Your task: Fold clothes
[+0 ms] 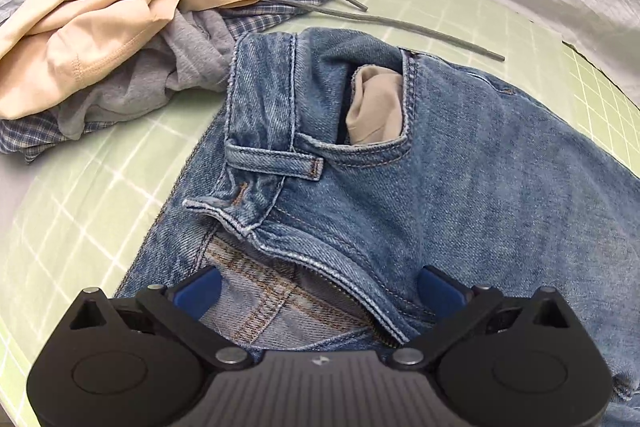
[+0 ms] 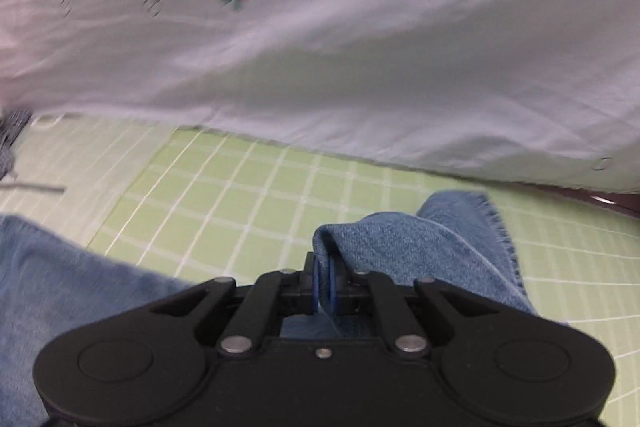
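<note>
Blue jeans (image 1: 460,167) lie on the green grid mat (image 1: 80,219), waistband toward me, with a beige pocket lining (image 1: 374,107) turned out. My left gripper (image 1: 318,291) is open, its blue pads either side of the open fly, just above the denim. My right gripper (image 2: 325,277) is shut on a frayed leg hem of the jeans (image 2: 440,239) and holds it lifted above the mat (image 2: 240,195). The rest of the jeans (image 2: 60,267) shows at the left of the right wrist view.
A pile of peach, grey and plaid clothes (image 1: 120,27) sits at the mat's far left, with a grey drawstring (image 1: 400,27) trailing out. A pale sheet with carrot prints (image 2: 320,27) borders the mat's far side.
</note>
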`<move>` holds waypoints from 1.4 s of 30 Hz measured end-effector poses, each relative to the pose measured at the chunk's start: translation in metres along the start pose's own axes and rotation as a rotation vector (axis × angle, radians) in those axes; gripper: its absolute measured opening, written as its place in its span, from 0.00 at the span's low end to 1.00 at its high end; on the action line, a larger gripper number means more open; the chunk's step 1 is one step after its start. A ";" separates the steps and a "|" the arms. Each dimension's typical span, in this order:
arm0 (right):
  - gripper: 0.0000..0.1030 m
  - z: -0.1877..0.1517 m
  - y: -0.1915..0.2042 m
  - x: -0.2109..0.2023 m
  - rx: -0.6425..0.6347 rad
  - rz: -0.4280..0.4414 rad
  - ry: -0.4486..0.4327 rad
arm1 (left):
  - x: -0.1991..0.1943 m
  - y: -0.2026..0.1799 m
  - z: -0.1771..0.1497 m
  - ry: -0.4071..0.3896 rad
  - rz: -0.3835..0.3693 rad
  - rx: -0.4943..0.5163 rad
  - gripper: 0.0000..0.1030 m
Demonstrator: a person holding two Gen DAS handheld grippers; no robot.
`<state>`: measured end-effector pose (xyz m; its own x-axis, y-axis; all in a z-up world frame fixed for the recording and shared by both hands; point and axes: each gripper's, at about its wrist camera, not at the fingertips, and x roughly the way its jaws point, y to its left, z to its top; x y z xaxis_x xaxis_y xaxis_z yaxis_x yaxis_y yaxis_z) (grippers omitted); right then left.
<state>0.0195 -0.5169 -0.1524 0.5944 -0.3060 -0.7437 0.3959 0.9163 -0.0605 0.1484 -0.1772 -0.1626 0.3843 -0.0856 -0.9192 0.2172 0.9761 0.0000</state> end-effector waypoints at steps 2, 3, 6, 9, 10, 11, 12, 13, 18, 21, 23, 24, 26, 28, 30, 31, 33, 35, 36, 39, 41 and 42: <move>0.13 -0.011 0.023 0.005 -0.052 -0.022 0.020 | -0.001 0.000 -0.002 -0.017 -0.001 0.003 1.00; 0.15 -0.014 0.027 0.001 -0.070 -0.026 0.018 | -0.002 0.000 -0.003 -0.027 -0.001 0.002 1.00; 0.27 -0.019 0.015 -0.018 -0.032 0.024 0.011 | -0.005 0.001 -0.005 -0.048 0.000 0.000 1.00; 0.31 -0.022 -0.013 -0.046 0.027 0.011 -0.030 | -0.006 0.001 -0.004 -0.050 0.000 0.001 1.00; 0.34 -0.024 -0.025 -0.054 0.064 -0.002 -0.046 | -0.006 0.002 -0.005 -0.050 -0.001 0.001 1.00; 0.38 -0.026 -0.038 -0.062 0.104 -0.021 -0.061 | -0.007 0.002 -0.005 -0.050 -0.001 0.001 1.00; 0.39 -0.028 -0.050 -0.070 0.144 -0.041 -0.076 | -0.007 0.003 -0.006 -0.050 -0.001 0.001 1.00; 0.39 -0.031 -0.062 -0.076 0.180 -0.067 -0.084 | -0.007 0.003 -0.006 -0.051 -0.001 0.001 1.00; 0.43 -0.049 -0.104 -0.078 0.232 -0.201 -0.020 | -0.008 0.003 -0.007 -0.054 0.001 -0.003 1.00; 0.43 -0.057 -0.111 -0.058 0.183 -0.184 0.059 | -0.008 0.004 -0.007 -0.052 0.003 -0.007 1.00; 0.42 -0.057 -0.111 -0.047 0.164 -0.198 0.079 | -0.008 0.004 -0.007 -0.051 0.004 -0.008 1.00; 0.41 -0.054 -0.112 -0.042 0.170 -0.208 0.078 | -0.008 0.004 -0.007 -0.051 0.004 -0.009 1.00; 0.35 -0.044 -0.117 -0.034 0.200 -0.226 0.065 | -0.008 0.004 -0.007 -0.052 0.005 -0.010 1.00; 0.33 -0.031 -0.123 -0.026 0.235 -0.244 0.043 | -0.008 0.004 -0.007 -0.053 0.005 -0.012 1.00; 0.34 -0.011 -0.127 -0.021 0.257 -0.258 -0.005 | -0.008 0.003 -0.007 -0.053 0.006 -0.013 1.00; 0.34 0.000 -0.127 -0.017 0.256 -0.259 -0.029 | -0.008 0.003 -0.007 -0.052 0.006 -0.013 1.00; 0.34 0.024 -0.124 -0.008 0.246 -0.245 -0.070 | -0.008 0.003 -0.007 -0.051 0.005 -0.012 1.00; 0.35 0.043 -0.114 0.004 0.214 -0.206 -0.089 | -0.008 0.003 -0.007 -0.051 0.004 -0.011 1.00; 0.35 0.051 -0.106 0.011 0.182 -0.176 -0.091 | -0.008 0.003 -0.007 -0.050 0.004 -0.010 1.00; 0.36 0.061 -0.075 0.032 0.069 -0.057 -0.075 | -0.008 0.003 -0.006 -0.046 0.002 -0.007 1.00; 0.36 0.058 -0.062 0.038 0.045 -0.032 -0.063 | -0.007 0.003 -0.005 -0.043 0.002 -0.007 1.00; 0.36 0.056 -0.056 0.039 0.039 -0.025 -0.057 | -0.007 0.003 -0.005 -0.042 0.002 -0.007 1.00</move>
<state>0.0599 -0.5952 -0.1409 0.6223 -0.3443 -0.7030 0.4375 0.8977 -0.0523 0.1419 -0.1728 -0.1582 0.4223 -0.0921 -0.9017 0.2101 0.9777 -0.0015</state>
